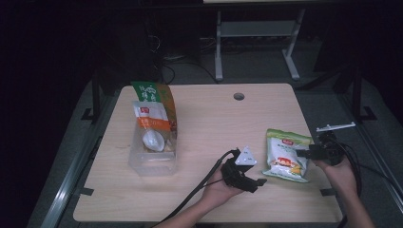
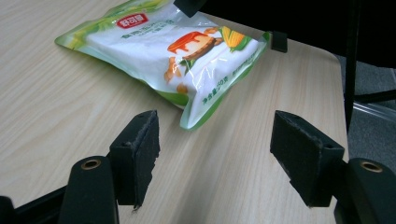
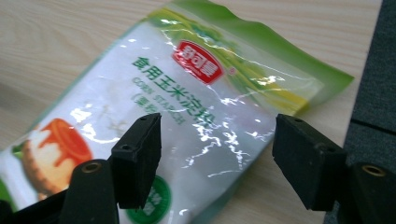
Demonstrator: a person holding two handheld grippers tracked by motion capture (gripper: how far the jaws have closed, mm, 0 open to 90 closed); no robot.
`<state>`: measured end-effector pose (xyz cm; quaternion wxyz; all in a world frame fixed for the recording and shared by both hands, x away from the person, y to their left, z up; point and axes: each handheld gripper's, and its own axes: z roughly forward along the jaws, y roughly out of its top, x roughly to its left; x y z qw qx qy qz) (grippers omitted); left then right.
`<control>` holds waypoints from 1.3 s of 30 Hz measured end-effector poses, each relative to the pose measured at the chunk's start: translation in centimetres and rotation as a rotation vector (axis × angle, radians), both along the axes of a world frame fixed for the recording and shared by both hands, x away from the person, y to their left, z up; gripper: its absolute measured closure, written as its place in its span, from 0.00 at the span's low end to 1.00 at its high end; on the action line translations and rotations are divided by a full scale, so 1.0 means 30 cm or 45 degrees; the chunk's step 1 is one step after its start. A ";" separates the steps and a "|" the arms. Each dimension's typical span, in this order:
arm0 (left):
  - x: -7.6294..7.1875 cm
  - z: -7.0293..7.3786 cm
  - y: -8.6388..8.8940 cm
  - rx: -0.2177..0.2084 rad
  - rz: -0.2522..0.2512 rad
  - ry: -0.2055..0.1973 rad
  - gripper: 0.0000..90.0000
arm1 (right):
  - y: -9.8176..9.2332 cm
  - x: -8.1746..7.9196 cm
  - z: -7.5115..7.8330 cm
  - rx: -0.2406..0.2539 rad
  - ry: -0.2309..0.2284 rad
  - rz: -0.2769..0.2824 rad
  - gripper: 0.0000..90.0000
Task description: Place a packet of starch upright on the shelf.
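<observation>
Your target is the green-and-white pouch (image 1: pixel 288 156), lying flat near the table's (image 1: pixel 209 123) right edge, well apart from the clear bin (image 1: pixel 153 159) holding the other packets on the left. It sits between your two hands, so the question is which one goes in.

Your right gripper (image 1: pixel 304 153) is the nearer: its jaws stand wide apart with nothing between them, reaching in from the right over the pouch's right side, and in the right gripper view the pouch lies directly under and ahead of the jaws. Whether a pad already brushes the film I can't tell.

Your left gripper (image 1: pixel 259 182) is also open and empty, low on the table just beside the pouch's near left corner; in the left gripper view (image 2: pixel 212 158) that corner points straight into the gap.

The pouch's long axis runs away from you, slightly tilted, sealed top edge farthest. I'd judge the right side edge the easier bite, since the pouch lies flat and offers only edges and corners
</observation>
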<state>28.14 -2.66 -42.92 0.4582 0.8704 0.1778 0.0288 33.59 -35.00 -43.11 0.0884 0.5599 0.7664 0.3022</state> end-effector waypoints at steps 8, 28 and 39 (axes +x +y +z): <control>-0.006 -0.004 0.000 0.025 -0.012 -0.005 0.35 | -0.017 0.008 -0.051 0.049 0.080 -0.044 0.36; -0.005 -0.014 -0.006 0.030 0.012 0.003 0.35 | 0.013 -0.012 -0.062 0.170 0.127 0.013 0.56; 0.020 -0.053 -0.081 0.054 0.015 0.028 0.42 | 0.034 -0.015 -0.065 0.177 0.143 0.022 0.45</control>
